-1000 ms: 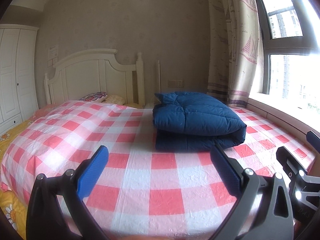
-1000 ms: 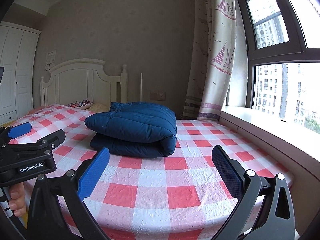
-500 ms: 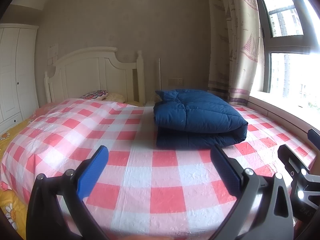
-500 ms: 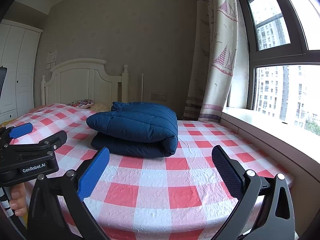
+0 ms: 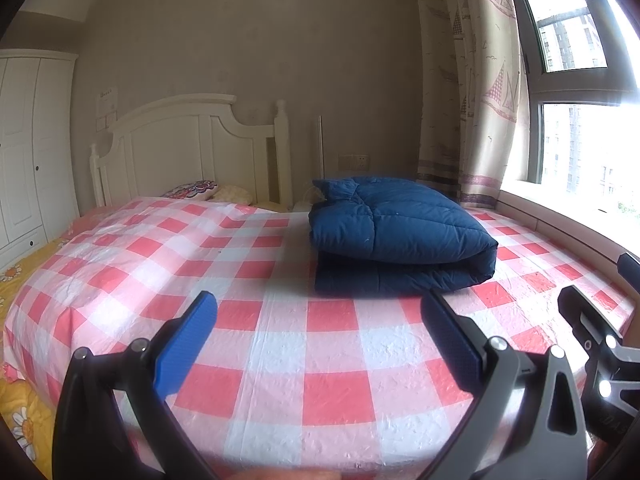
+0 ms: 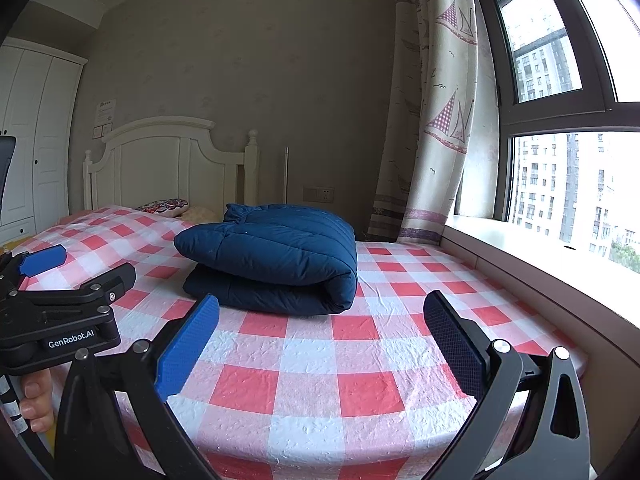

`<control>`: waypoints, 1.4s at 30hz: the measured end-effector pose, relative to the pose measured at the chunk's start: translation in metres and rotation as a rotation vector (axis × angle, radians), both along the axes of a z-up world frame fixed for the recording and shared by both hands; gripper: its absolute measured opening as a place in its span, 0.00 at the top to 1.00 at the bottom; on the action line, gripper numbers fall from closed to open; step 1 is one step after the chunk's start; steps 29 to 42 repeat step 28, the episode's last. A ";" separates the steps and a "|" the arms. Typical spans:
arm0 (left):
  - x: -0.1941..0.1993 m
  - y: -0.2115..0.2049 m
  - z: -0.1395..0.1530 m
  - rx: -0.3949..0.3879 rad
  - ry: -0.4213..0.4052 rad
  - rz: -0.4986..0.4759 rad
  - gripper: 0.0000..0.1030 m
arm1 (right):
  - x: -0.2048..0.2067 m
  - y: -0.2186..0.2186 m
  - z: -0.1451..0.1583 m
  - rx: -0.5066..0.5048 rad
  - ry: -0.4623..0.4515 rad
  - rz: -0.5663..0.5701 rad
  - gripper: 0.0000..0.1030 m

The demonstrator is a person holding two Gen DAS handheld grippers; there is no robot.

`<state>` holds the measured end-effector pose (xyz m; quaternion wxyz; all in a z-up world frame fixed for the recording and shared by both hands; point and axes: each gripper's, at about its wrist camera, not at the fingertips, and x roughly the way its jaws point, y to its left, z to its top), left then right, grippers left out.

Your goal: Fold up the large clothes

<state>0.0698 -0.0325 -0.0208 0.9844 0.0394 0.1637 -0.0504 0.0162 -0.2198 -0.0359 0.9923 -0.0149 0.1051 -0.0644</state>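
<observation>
Because the big blue coat (image 5: 396,236) is already folded into a thick, neat bundle, it lies by itself on the bed (image 5: 256,332), on the side nearer the window (image 5: 588,148) and a bit toward the headboard (image 5: 192,148). Its soft round fold faces the foot of the bed, and the puffy layers sit one on top of the other, so it holds its shape with nothing pressing on it. Both tools are held back at the foot of the bed, well apart from the coat. The left gripper (image 5: 320,332) has its blue pads spread wide with nothing between them, and the right gripper (image 6: 322,334) is spread wide and holds nothing too. They sit side by side, pointing at the coat, likely because no more grabbing is needed. The folding looks done, I think, though the far side of the bundle is hidden, so a loose sleeve could be tucked there. The red and white checked cover on the bed gives a flat place for folding.
</observation>
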 end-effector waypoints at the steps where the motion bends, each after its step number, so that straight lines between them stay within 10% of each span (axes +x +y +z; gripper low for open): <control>1: 0.000 0.000 0.000 0.000 -0.001 0.001 0.02 | 0.000 0.000 0.000 0.000 0.000 0.000 0.04; 42: 0.016 0.012 -0.013 -0.030 0.074 -0.025 0.02 | 0.016 -0.013 -0.004 0.004 0.084 0.062 0.04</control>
